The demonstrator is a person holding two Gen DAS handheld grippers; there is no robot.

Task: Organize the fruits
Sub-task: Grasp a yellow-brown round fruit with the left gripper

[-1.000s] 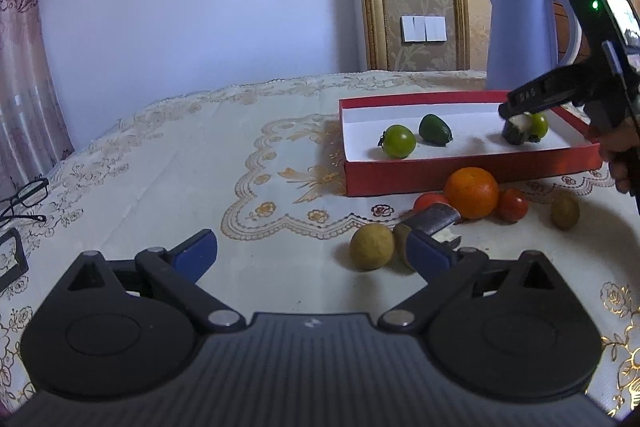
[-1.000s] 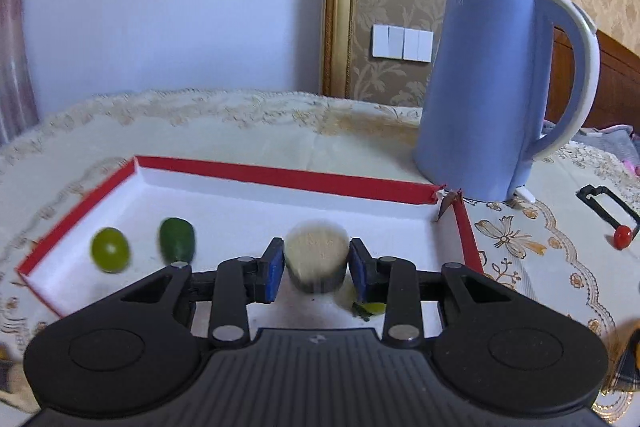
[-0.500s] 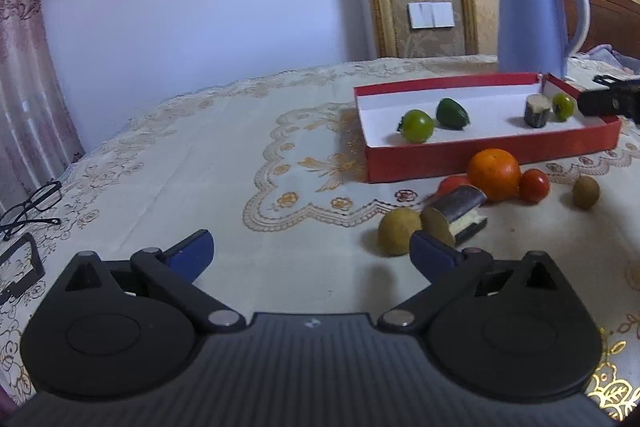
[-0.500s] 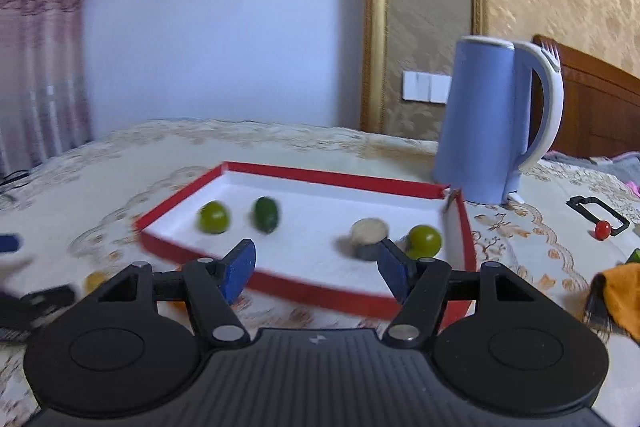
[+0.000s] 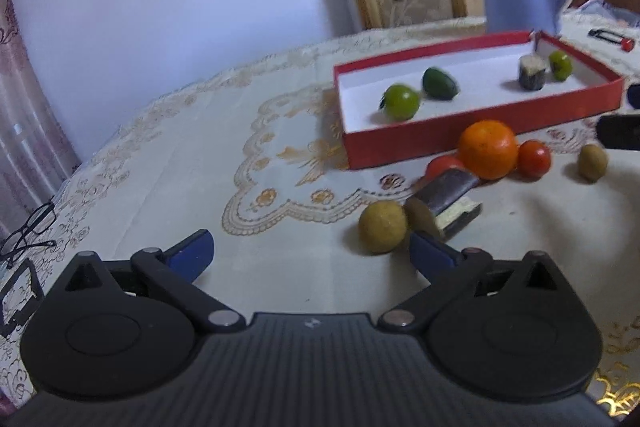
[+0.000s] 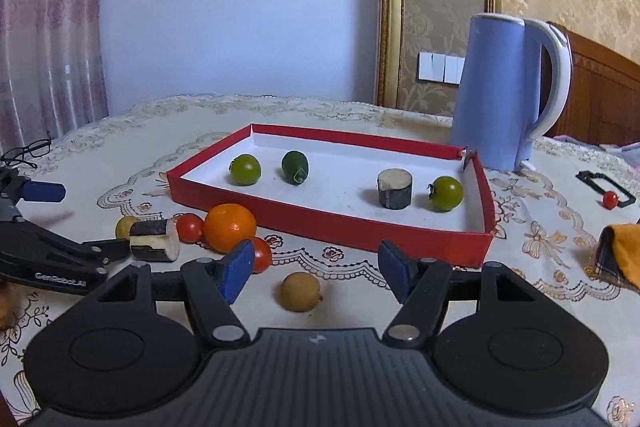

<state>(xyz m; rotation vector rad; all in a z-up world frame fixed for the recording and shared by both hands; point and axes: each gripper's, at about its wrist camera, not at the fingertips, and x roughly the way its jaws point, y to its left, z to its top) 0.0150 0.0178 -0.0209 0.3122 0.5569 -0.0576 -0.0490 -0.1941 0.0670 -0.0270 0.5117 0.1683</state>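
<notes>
A red box holds two green tomatoes, a dark green fruit and a short dark cylinder piece. Outside its front wall lie an orange, red tomatoes, a cut dark piece and tan round fruits. My right gripper is open and empty, just above a tan fruit. My left gripper is open and empty, near the other tan fruit.
A blue kettle stands behind the box's right end. Glasses lie at the table's left edge. A small black frame with a red ball and an orange cloth item lie at the right.
My right gripper let go of the cylinder piece in the box, opened and drew back to the box's front. My left gripper shifted slightly toward the loose fruits.
</notes>
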